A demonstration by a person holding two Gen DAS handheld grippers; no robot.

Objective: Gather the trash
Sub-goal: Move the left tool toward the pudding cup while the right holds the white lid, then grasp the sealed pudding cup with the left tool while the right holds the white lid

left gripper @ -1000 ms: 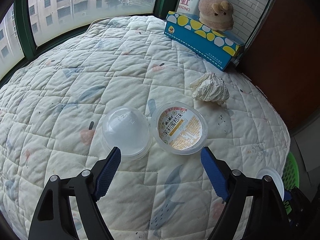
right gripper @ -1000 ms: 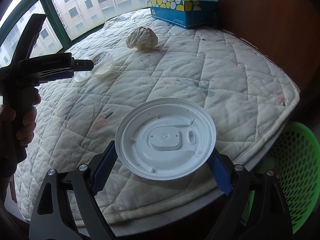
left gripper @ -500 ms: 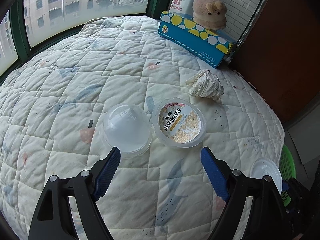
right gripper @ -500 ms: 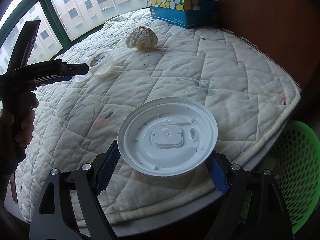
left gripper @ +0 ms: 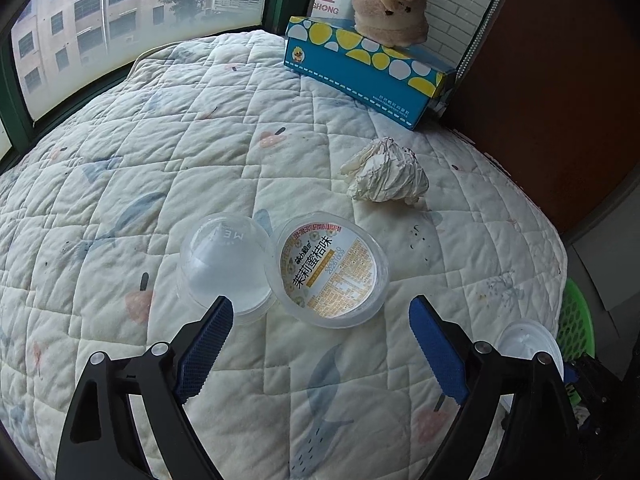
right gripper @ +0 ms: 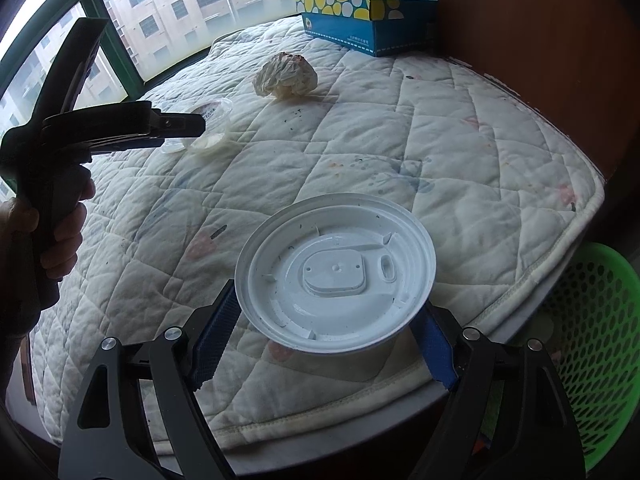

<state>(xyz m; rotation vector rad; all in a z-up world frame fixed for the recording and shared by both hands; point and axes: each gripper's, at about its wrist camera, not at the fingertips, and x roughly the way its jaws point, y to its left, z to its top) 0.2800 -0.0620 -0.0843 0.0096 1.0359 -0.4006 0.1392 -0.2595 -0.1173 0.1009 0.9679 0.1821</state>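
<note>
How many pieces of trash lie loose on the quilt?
3: a clear dome lid and a labelled plastic cup, touching side by side, and a crumpled paper ball beyond them. No others show.

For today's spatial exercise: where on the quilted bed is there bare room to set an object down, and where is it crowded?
Free: the wide quilt stretch from the window side down to the clear dome lid, and the patch between the crumpled paper and the white lid. Crowded: the dome lid and labelled cup touching, and the corner by the tissue box.

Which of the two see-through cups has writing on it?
The labelled cup, beside the plain clear cup. Its round face carries an orange printed label.
</note>
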